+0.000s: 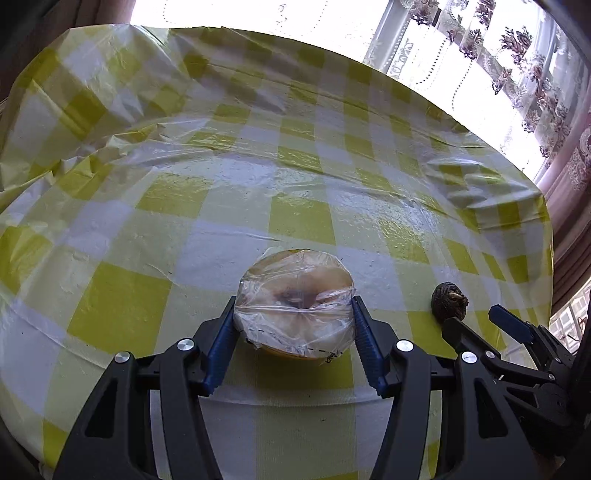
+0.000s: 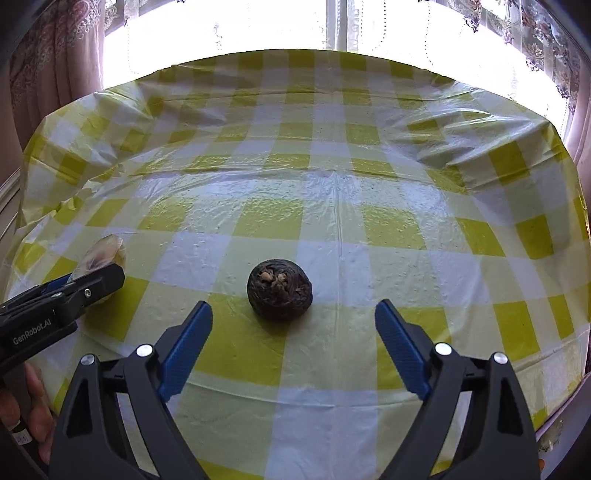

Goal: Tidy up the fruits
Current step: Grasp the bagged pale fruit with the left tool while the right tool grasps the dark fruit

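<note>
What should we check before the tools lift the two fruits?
1. Left tool pads touch both sides of the wrapped fruit half: ok.
2. Grip tight enough to lift: cannot tell.
3. Right tool open wider than the dark round fruit: ok.
4. Dark fruit between its fingers: not ok, it sits just beyond the tips.
5. The two tools apart from each other: ok.

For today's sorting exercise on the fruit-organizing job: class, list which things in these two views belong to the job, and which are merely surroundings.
Part of the job:
- wrapped cut fruit, clamped in the left gripper
- dark round fruit, on the cloth ahead of the open right gripper

Just surroundings:
- checked tablecloth
- patterned curtains
- bright window
</note>
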The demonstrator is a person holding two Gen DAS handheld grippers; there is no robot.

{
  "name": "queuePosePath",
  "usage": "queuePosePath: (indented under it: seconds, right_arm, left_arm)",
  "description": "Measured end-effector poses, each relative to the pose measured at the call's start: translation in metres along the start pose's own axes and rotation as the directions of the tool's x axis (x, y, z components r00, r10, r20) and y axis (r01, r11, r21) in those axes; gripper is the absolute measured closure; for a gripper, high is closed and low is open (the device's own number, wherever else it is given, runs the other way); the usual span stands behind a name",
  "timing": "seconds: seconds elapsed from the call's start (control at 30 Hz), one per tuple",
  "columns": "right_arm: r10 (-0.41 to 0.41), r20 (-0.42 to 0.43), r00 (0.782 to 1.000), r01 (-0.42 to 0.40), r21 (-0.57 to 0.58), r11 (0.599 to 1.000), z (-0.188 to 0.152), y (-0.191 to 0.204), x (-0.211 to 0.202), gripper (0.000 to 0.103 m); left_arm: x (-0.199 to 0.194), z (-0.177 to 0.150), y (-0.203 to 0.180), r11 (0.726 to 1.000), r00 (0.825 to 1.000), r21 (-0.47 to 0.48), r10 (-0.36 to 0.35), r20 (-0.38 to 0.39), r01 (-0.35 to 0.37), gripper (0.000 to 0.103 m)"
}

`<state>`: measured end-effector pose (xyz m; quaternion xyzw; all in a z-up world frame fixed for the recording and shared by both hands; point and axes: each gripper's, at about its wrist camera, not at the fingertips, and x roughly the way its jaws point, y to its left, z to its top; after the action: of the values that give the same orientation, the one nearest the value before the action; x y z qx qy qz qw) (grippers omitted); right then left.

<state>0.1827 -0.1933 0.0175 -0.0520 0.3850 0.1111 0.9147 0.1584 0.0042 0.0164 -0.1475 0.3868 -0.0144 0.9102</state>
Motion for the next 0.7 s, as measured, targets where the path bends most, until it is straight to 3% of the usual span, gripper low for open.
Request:
queuePosePath:
  seconds: [0.27, 0.37, 0.7]
  right_arm:
    - [-0.008, -0.039, 0.999, 0.008, 0.010, 1.000, 0.011, 0.002, 0.026, 0.046]
    - [0.013, -0.035, 0.999, -0.013, -0.004, 1.000, 0.011, 0.005, 0.026, 0.063]
    - [0.032, -0.027, 0.999, -0.033, -0.008, 0.999, 0.004, 0.004, 0.015, 0.063]
  left_arm:
    - [-0.001, -0.002, -0.004, 1.000, 1.000, 0.025, -0.009, 0.009, 0.009, 0.047]
    - [0.000, -0.003, -0.006, 0.999, 1.000, 0.034, -0.013, 0.006, 0.013, 0.047]
    - [-0.001, -0.004, -0.015, 0.998, 1.000, 0.066, -0.018, 0.008, 0.017, 0.047]
